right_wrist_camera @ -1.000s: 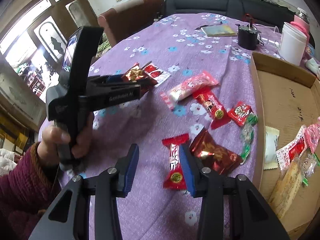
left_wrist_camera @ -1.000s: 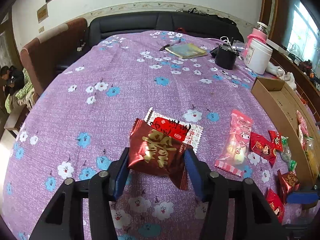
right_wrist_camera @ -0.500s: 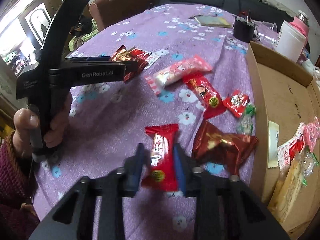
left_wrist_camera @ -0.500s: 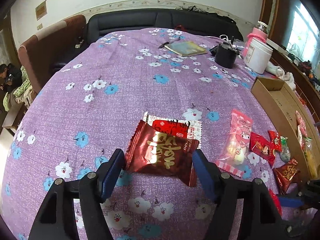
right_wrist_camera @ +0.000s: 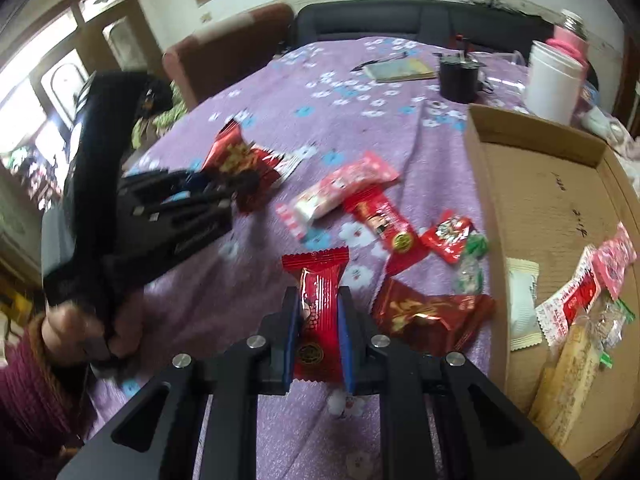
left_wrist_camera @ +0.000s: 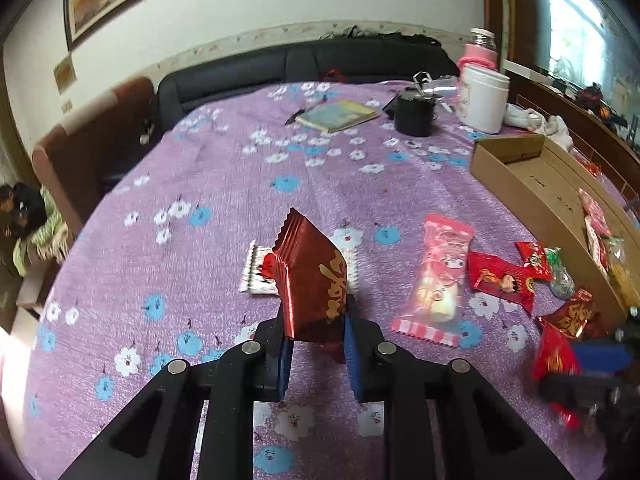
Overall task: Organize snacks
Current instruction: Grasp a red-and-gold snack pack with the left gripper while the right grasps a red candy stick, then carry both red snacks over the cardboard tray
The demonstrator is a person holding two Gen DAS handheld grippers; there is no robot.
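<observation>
My left gripper (left_wrist_camera: 314,332) is shut on a dark red packet with gold letters (left_wrist_camera: 316,280), which stands on edge above the purple cloth. The right wrist view shows that left gripper (right_wrist_camera: 192,196) and its packet (right_wrist_camera: 236,156) at the left. My right gripper (right_wrist_camera: 319,320) is shut on a bright red candy packet (right_wrist_camera: 318,300), held upright between the blue pads. A cardboard box (right_wrist_camera: 540,200) with several snacks in it lies to the right. On the cloth lie a pink packet (right_wrist_camera: 340,192), a red packet (right_wrist_camera: 380,220) and another dark red packet (right_wrist_camera: 432,312).
A white and red packet (left_wrist_camera: 256,276) lies under the held one. At the far end of the table stand a white canister (left_wrist_camera: 484,100), a black cup (left_wrist_camera: 414,116) and a book (left_wrist_camera: 338,114). A person's hand (right_wrist_camera: 80,328) grips the left tool.
The left jaws widened around the dark red packet, then shut on it; it now stands on edge. The right jaws shut on the bright red candy packet.
</observation>
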